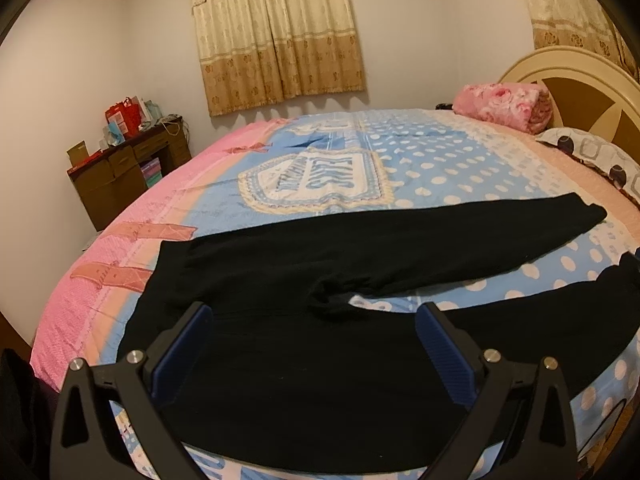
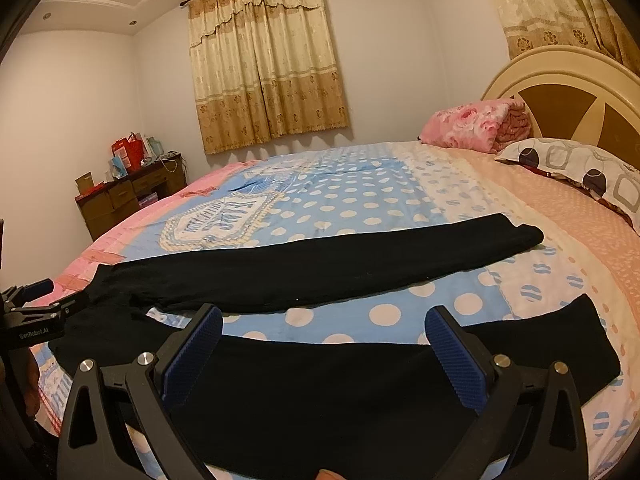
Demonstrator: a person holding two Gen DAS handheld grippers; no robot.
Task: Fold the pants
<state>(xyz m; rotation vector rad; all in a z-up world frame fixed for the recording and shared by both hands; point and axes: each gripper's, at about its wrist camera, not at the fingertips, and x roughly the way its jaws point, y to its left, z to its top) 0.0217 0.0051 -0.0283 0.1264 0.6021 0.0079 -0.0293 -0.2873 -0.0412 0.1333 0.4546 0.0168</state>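
Both wrist views low over bed [image 1: 400,152], facing curtained window [image 2: 264,80]

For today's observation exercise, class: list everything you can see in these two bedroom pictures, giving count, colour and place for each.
pants: one, black, spread flat on the bed, legs apart, pointing toward the headboard end
bedspread: one, blue with white dots, pink edge, covering the bed
folded blanket: one, pink floral, by the headboard
pillow: one, white with dark circles, at the headboard
headboard: one, cream and brown, far right
curtains: two sets, beige-gold, on the walls
desk: one, dark brown, far corner, cluttered with bags and boxes
left gripper: one, black with blue pads, open, over the waist end
right gripper: one, black with blue pads, open, over the near leg
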